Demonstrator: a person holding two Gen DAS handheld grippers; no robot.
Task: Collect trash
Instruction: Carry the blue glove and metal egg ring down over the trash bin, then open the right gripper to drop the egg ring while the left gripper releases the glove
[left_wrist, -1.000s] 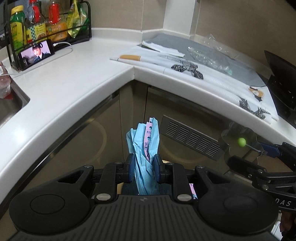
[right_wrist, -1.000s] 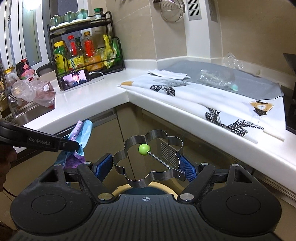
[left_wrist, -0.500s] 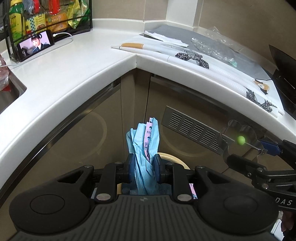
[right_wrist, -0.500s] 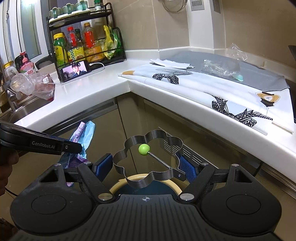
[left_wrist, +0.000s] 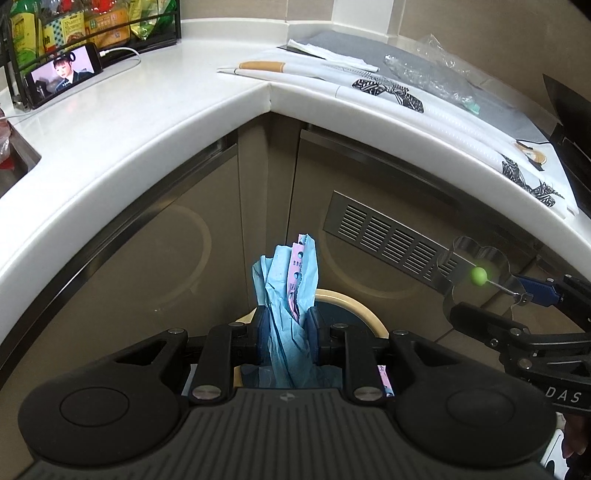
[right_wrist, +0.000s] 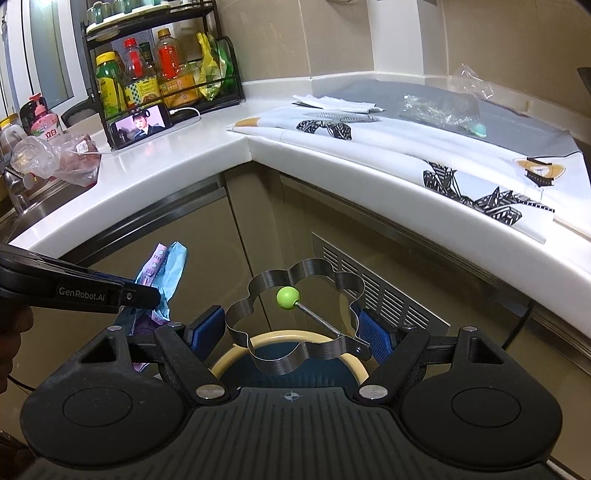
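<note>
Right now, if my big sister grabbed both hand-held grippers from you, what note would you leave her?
Left hand-held gripper: shut on the crumpled blue and pink wrapper.
Right hand-held gripper: shut on the flower-shaped metal ring with the green knob.
Both hang over the round bin on the floor by the corner cabinets.
Done: both pieces picked up and brought to the bin.
Left: open each gripper to drop them in. Clear plastic wrap and white paper lie on the counter, probably next.
</note>
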